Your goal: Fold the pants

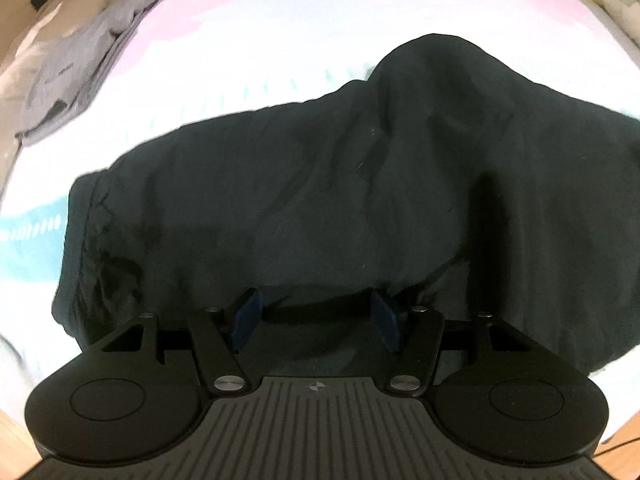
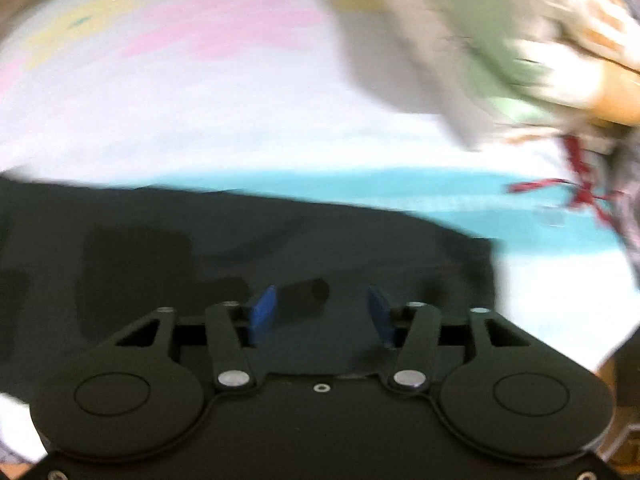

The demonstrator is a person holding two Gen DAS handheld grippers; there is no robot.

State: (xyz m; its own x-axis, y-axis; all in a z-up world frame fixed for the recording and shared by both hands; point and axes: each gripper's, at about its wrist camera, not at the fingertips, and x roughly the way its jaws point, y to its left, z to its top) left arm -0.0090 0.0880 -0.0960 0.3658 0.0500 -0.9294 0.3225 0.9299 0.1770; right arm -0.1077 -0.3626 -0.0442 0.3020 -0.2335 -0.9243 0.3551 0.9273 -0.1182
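The bed [image 1: 280, 52], under a pastel sheet, carries the black pants [image 1: 320, 184] bunched across its middle, so there is room to fold. Grey clothes [image 1: 84, 64] lie well left of the pants. Both the left tool [image 1: 316, 314] and right tool [image 2: 322, 312] hover over the pants' near edge with jaws spread, gripping nothing.

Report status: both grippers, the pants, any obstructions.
Left gripper open, right gripper open, both empty over the black pants. Pants lie bunched on the bedsheet. Grey garment lies apart, far left.
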